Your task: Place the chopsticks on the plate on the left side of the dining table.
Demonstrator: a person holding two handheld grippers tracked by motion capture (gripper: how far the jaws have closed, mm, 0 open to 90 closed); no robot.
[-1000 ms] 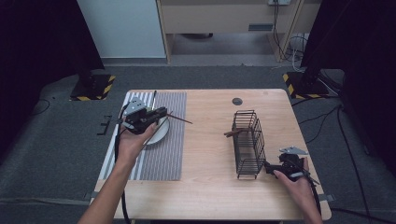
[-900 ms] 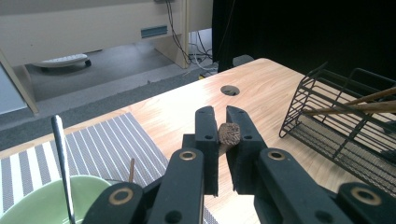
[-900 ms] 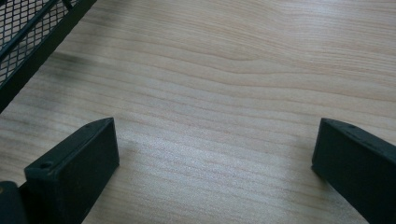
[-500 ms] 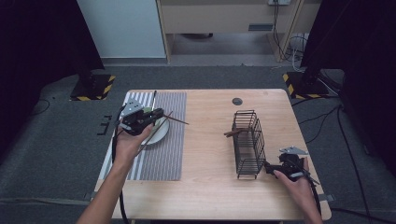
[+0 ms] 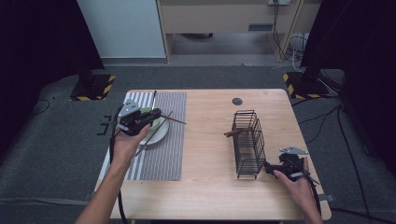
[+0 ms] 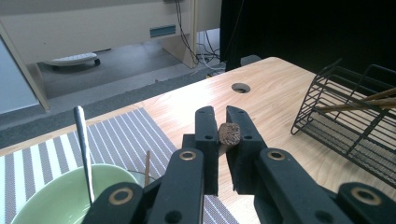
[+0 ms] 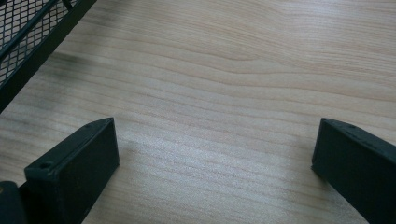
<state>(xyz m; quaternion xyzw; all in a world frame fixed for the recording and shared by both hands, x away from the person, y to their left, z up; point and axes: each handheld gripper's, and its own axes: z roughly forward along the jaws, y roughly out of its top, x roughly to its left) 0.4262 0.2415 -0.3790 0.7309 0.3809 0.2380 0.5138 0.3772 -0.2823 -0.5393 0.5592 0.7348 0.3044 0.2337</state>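
Observation:
My left gripper (image 5: 155,115) hovers over a pale green bowl (image 5: 158,134) on the striped mat (image 5: 163,156). In the left gripper view it (image 6: 223,117) is shut on the thick end of a brown chopstick (image 6: 229,133). A second chopstick (image 6: 147,167) and a metal spoon handle (image 6: 82,140) lean in the bowl (image 6: 51,198). A black wire basket (image 5: 247,144) stands at the right with brown chopsticks (image 5: 232,133) poking out. My right gripper (image 5: 269,167) rests at the basket's near end, its jaws wide apart over bare wood (image 7: 217,135).
The wooden table (image 5: 210,186) has a round cable hole (image 5: 237,101) near its far edge. In the right gripper view the basket's corner (image 7: 28,37) lies at the upper left. Dark floor, cables and striped stand feet surround the table.
My left gripper has edged slightly to the left with the chopstick still in it. The right gripper has kept still.

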